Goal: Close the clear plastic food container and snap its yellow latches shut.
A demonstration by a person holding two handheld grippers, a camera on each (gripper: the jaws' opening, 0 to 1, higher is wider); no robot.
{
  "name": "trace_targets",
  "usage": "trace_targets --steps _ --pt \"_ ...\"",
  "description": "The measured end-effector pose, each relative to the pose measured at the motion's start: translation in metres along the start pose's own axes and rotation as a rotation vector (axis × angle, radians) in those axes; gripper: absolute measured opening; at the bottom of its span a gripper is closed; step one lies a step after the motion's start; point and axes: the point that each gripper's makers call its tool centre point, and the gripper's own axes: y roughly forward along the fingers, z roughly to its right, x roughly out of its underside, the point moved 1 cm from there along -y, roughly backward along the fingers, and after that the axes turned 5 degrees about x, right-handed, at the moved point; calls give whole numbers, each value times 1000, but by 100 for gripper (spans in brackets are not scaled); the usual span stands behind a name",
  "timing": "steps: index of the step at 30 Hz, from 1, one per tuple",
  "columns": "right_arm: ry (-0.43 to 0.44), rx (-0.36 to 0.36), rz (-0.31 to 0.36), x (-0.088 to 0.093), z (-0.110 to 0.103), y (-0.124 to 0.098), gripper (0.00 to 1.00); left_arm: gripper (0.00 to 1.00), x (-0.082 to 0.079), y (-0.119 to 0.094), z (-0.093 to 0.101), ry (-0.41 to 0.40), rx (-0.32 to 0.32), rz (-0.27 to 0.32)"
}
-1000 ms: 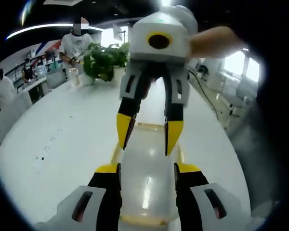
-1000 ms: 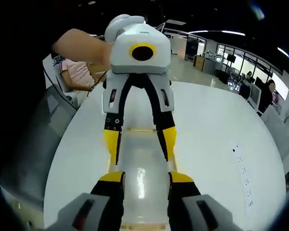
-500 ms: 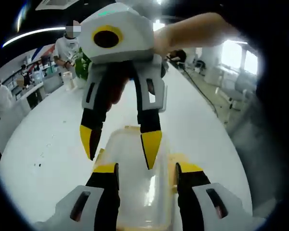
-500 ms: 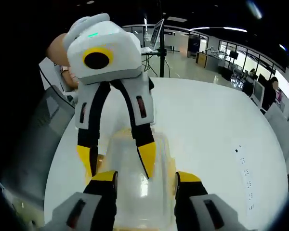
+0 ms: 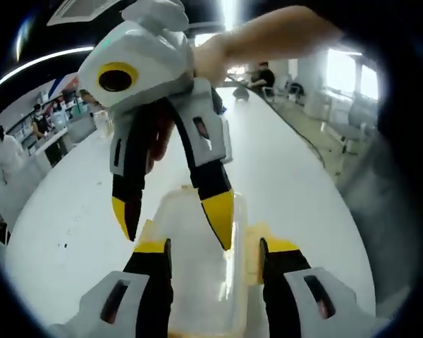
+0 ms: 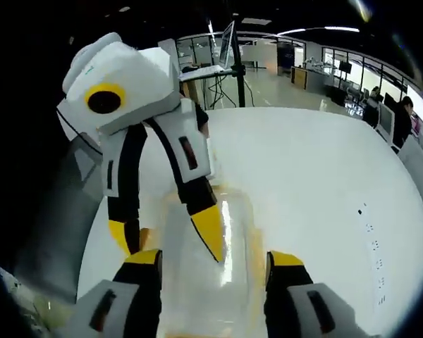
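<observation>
The clear plastic food container (image 5: 197,274) lies on the white table (image 5: 296,183) with its lid on. It runs lengthwise between the jaws of my left gripper (image 5: 215,248), which stands open astride it. A yellow latch (image 5: 252,246) flares out at the container's right side, just inside my right-hand jaw. My right gripper (image 5: 173,220) reaches in from above, open, one yellow fingertip (image 5: 218,215) over the lid and the other past its left edge. In the right gripper view the container (image 6: 233,282) sits between the open right gripper (image 6: 215,259), and the left gripper (image 6: 166,236) hangs open over it.
The long white table (image 6: 324,176) stretches away with bare room on both sides. Several people (image 5: 7,144) stand at counters far left. A laptop on a stand (image 6: 222,49) is beyond the table's end. A grey chair (image 6: 60,211) stands by the table's left edge.
Both views have tilted and drawn closer to the container. In each view the opposing gripper has swung left and leaned over, its inner fingertip now over the lid. The right-side latch shows more.
</observation>
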Motion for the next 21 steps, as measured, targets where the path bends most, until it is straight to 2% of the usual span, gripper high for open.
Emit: trace_targets --steps 1,4,7,10,11,17,21 --pt "-17 0 -11 2 1 1 55 49 1 0 0 31 -15 -10" --pt "3 -27 -33 6 2 5 56 49 6 3 2 82 -32 -54" --pt "8 -51 -65 11 3 6 57 49 11 8 9 166 -54 -104" --pt "14 -74 -84 11 2 6 56 44 20 10 7 239 -106 -176" --pt "12 -85 -93 11 1 7 55 43 16 11 7 271 -114 -154" --pt "6 -111 -167 10 -1 9 54 42 18 12 7 286 -147 -155" --pt "-9 -137 -239 11 -2 10 53 41 18 11 5 284 -145 -153"
